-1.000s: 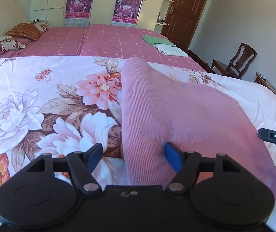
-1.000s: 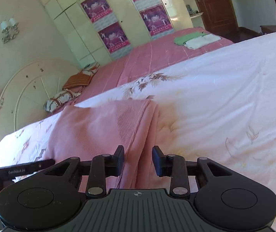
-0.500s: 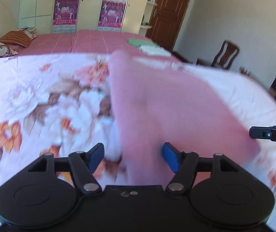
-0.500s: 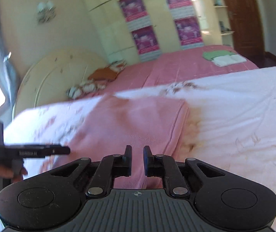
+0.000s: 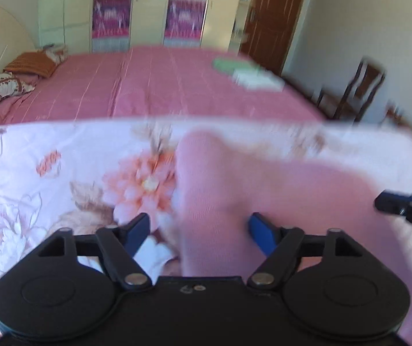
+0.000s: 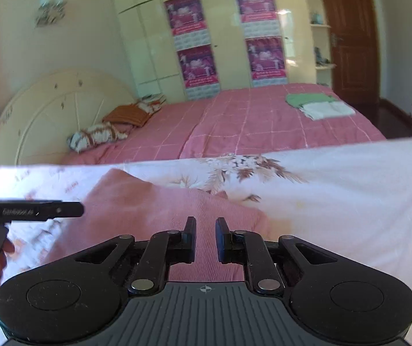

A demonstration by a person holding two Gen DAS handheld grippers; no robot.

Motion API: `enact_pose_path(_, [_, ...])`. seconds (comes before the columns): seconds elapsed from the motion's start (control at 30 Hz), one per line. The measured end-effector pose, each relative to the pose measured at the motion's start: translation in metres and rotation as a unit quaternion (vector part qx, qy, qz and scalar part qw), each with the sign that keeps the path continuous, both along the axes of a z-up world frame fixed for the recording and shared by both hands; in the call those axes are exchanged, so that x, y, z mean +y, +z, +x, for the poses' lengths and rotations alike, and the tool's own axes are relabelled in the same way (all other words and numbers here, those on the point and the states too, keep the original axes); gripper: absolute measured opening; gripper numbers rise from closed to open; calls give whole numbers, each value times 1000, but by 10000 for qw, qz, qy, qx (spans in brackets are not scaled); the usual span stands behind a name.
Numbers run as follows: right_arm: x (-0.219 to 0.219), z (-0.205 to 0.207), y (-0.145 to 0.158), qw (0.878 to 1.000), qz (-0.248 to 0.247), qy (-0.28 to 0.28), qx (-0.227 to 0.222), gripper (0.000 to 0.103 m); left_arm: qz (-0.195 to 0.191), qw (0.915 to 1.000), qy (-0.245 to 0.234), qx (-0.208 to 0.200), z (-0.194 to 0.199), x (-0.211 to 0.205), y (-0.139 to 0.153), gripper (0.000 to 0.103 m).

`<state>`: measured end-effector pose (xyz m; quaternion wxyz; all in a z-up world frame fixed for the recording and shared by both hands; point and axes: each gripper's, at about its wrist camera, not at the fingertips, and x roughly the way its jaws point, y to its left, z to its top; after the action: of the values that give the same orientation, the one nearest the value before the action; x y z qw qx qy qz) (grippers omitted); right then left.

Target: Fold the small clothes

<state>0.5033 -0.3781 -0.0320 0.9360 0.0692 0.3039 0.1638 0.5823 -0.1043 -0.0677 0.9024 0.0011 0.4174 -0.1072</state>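
**Pink garment lies between two grippers, its long axis running away from both**

A pink ribbed garment [image 5: 278,201] is seen spread on the floral quilt [image 5: 47,173], its near edge drawn right under both tools. In the left wrist view the left gripper [image 5: 198,227] is held with its jaws spread wide and opening further; the garment's left edge runs up between the blue pads [image 5: 262,232], yet neither pad is seen pressing on it. In the right wrist view the right gripper [image 6: 205,238] is shown with its jaws drawn close together and parting slightly; pink cloth fills the narrow gap behind them, but no pinch can be made out, so it is taken as not gripping.

The garment's long axis is judged to run from the grippers towards the far edge of the quilt, with its left edge below the left tool and its right edge near the right one. Neither hand is clearly nearer; each is set over its own near corner. The next fold is judged to depend on both corners being taken at that near edge and carried along this axis

A green and white folded pile [image 6: 318,105] is seen well apart on the pink checked bed [image 6: 234,127] beyond
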Motion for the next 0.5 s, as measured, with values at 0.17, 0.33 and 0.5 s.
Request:
enact_pose_path(0.17, [-8,16,-34,9972,-240,18,710,17,-348,9991,107,-195,-26,17,12,95])
enact_pose_path(0.33, [-67,-37,-16,9918,1133,-58,589,99,-948,9949,-345,-38,-82,35,16,97])
enact_pose_path(0.5, [-100,-51,-33,9683,2029,-7,1456,87,-1268,9909,-312,322,-97,45,-1,92])
